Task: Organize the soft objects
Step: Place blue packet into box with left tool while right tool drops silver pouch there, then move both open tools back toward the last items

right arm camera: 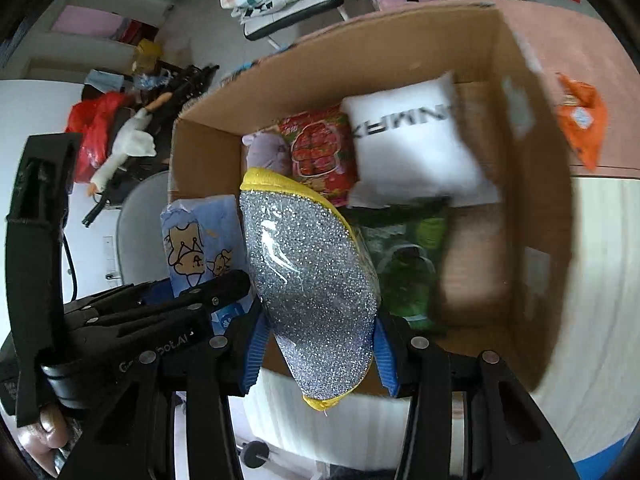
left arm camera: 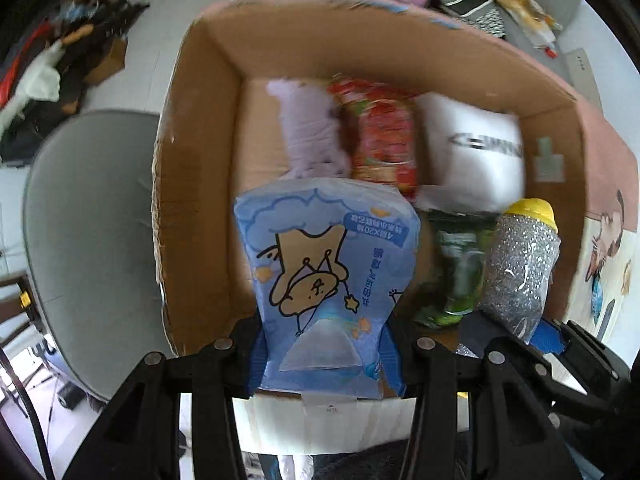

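Tissue pack (left arm camera: pixel 326 276), blue with a cartoon bear printed on it, is clamped between the blue pads of the left gripper (left arm camera: pixel 324 354) and held over the near left part of an open cardboard box (left arm camera: pixel 192 184). Just to its right, the right gripper (right arm camera: pixel 320 354) has its jaws closed on a silver glittery sponge (right arm camera: pixel 312 284) with yellow edging, which stands nearly upright above the near wall of the box. Both held things are side by side, close together; the left wrist view shows the sponge (left arm camera: pixel 520 268) beside the tissue pack.

Down in the box lie a pale purple plush toy (left arm camera: pixel 310 132) at the far left, a red snack bag (left arm camera: pixel 382 140) next to it, a white pillow (left arm camera: pixel 476 152) with black lettering on the right, and a green bag (left arm camera: pixel 460 276) nearer the front. An orange packet (right arm camera: pixel 582 120) lies outside the box on the pink surface (right arm camera: pixel 572 40) to the right. A grey chair (left arm camera: pixel 88 240) stands left of the box
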`<state>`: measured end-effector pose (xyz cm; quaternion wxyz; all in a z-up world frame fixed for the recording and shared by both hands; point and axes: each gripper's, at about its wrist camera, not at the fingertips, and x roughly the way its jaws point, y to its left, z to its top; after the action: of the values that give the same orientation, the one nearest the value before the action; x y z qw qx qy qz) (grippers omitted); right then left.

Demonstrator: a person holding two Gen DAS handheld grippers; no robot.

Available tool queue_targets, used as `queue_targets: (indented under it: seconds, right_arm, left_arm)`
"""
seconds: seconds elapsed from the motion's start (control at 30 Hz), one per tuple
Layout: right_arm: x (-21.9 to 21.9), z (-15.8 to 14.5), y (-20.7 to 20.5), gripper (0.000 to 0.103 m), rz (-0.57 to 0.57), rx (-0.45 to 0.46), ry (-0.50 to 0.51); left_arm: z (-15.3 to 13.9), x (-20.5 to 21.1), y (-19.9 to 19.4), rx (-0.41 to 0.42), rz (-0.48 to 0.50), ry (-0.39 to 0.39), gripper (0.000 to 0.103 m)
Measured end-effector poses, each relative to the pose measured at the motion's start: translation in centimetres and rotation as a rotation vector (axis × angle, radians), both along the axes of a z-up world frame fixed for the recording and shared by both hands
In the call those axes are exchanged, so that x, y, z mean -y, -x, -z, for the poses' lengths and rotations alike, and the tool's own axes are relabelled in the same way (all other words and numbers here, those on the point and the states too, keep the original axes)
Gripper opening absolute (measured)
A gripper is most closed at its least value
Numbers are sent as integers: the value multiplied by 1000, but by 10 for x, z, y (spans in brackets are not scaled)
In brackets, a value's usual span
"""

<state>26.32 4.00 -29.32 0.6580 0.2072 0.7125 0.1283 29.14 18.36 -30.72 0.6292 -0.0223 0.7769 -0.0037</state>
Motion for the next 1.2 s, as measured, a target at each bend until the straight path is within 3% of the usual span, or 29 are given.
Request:
queue_targets:
  seconds: [0.33, 0.4, 0.47, 0.5, 0.57, 0.7, 0.87, 0.93, 1.2]
  right_arm:
    - [-30, 42, -12, 53, -71, -76, 22]
    - [-31, 48, -14, 64, -76, -93, 35]
    - [-29, 53, -16, 83, -69, -107, 33]
    - [-25, 53, -16, 84, -72, -109, 39]
    - [-16, 51, -15, 85, -65, -110, 42]
    - [-11, 46, -14, 93, -73, -97, 59]
    - [-4, 33, -5, 94, -117, -44, 161]
    - [1, 26, -1, 103, -126, -7, 216]
    - [20, -10, 16, 103, -124, 95, 347]
  left_arm:
    - [36, -34, 1, -108, -31, 37, 46]
    - [42, -37, 3, -131, -47, 64, 50]
    - [41, -40, 4, -126, -59, 77, 56]
    - [40, -40, 4, -120, -53, 79, 59]
    - [34, -40, 3, -103, -42, 82, 75]
    - [19, -36, 4, -78, -29, 75, 88]
    - [-1, -29, 13, -33, -28, 62, 95]
    - [-6, -29, 18, -7, -39, 59, 99]
    - [-48, -24, 45, 166, -65, 11, 100]
